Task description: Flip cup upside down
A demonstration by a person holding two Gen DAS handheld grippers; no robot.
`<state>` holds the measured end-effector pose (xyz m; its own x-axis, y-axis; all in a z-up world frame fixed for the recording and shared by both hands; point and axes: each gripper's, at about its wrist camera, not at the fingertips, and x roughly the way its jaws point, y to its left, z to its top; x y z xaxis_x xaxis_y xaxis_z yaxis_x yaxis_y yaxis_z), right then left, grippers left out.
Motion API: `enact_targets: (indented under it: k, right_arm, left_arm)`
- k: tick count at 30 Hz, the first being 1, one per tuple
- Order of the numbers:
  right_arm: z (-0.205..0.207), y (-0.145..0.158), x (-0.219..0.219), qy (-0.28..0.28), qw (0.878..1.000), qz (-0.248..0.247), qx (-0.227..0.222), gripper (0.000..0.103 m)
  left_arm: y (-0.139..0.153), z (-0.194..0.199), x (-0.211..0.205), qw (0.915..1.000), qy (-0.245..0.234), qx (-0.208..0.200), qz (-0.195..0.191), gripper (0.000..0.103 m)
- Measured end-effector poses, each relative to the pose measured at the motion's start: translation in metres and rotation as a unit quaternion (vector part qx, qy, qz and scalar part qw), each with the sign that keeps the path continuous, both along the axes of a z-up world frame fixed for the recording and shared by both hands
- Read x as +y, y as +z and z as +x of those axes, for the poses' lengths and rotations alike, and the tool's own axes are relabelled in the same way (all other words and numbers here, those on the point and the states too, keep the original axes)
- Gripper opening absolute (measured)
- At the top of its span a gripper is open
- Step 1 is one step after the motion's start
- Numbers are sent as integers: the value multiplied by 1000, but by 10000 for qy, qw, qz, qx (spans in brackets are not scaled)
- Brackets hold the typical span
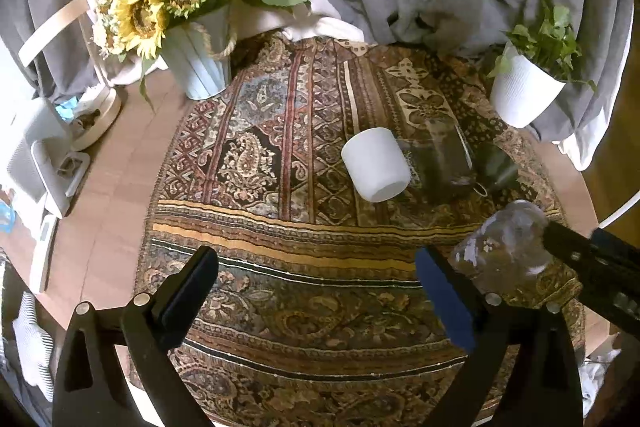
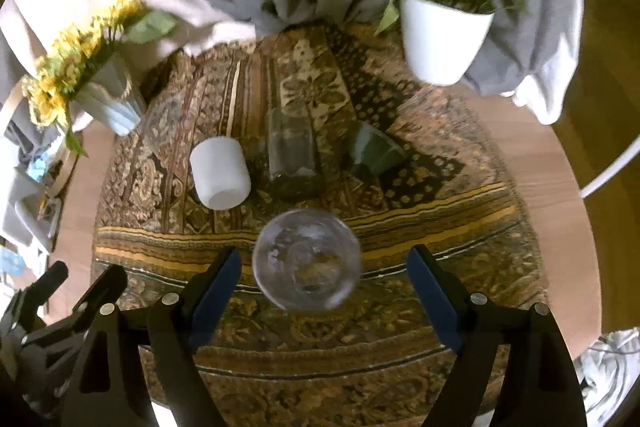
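A clear glass cup (image 2: 307, 259) stands upside down on the patterned cloth between the open fingers of my right gripper (image 2: 324, 283); neither finger touches it. In the left wrist view the same cup (image 1: 506, 247) sits at the right, by the right gripper's black finger (image 1: 576, 251). My left gripper (image 1: 316, 287) is open and empty over the cloth, to the left of the cup. A white cup (image 1: 376, 165) (image 2: 220, 173), a tall clear glass (image 2: 290, 147) and a dark green glass (image 2: 374, 149) stand upside down farther back.
A patterned cloth (image 1: 280, 227) covers a round wooden table. A white pot of sunflowers (image 1: 196, 63) stands at the back left, a white pot with a green plant (image 1: 524, 87) at the back right. Grey curtains hang behind.
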<state>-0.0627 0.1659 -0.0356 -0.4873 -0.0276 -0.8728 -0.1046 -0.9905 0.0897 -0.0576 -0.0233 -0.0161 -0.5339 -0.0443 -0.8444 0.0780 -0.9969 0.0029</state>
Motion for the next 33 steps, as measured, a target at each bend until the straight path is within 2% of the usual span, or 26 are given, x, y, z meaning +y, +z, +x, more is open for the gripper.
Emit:
enact_targets:
  k: [8, 18, 23, 33]
  right_arm:
    - [36, 11, 23, -54, 9998, -120, 129, 87]
    - [64, 4, 39, -6, 9999, -114, 49, 87]
    - [72, -2, 46, -21, 10000, -54, 23, 87]
    - [79, -3, 50, 78, 10000, 35, 19, 87]
  left_arm:
    - [8, 20, 29, 9996, -282, 48, -82, 102]
    - [7, 42, 52, 9994, -256, 33, -231, 103]
    - [6, 49, 60, 9990, -282, 39, -354, 103]
    - [5, 55, 66, 9991, -230, 41, -340, 103]
